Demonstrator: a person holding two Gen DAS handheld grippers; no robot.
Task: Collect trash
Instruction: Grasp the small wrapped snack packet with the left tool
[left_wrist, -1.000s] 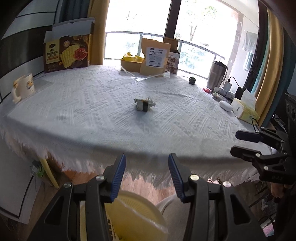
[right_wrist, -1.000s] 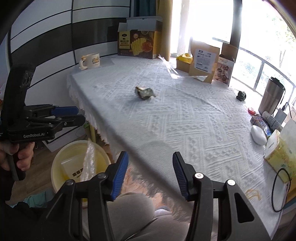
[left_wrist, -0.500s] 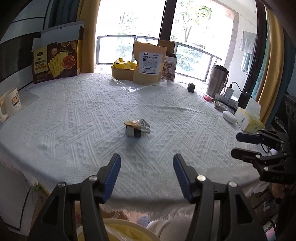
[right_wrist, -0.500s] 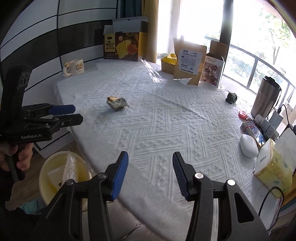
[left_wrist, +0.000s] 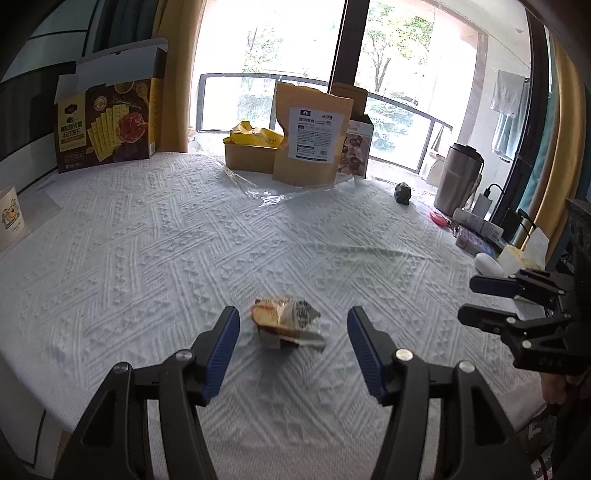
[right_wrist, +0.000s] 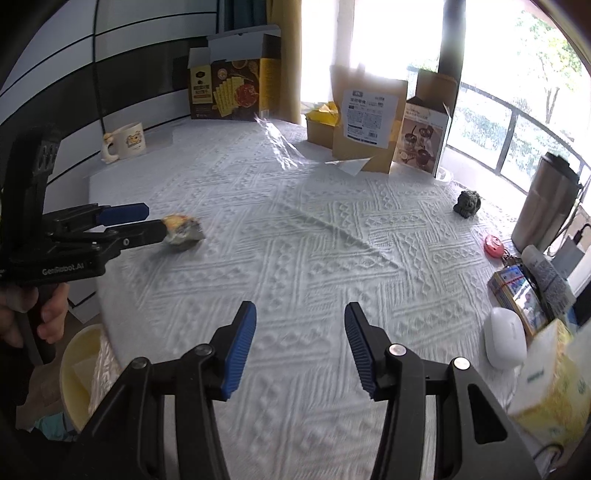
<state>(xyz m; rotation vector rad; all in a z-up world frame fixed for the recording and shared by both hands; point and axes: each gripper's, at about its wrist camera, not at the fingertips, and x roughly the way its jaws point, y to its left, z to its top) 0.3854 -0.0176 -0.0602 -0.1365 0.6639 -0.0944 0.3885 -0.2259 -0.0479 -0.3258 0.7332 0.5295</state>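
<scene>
Now much nearer than a second ago: crumpled clear snack wrapper (left_wrist: 287, 322) lies on white textured tablecloth (left_wrist: 155, 236), between left gripper (left_wrist: 291, 341) jaws just opened wider, untouched. Right gripper (right_wrist: 300, 347) half open, empty. Yellow bin (right_wrist: 75, 373) at eight o'clock; pickup and drop remain.

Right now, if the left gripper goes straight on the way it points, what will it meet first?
Most likely the crumpled snack wrapper on the white tablecloth. It lies just ahead of the left gripper, whose jaws stand open on either side without touching it. Depth is hard to judge here.
</scene>
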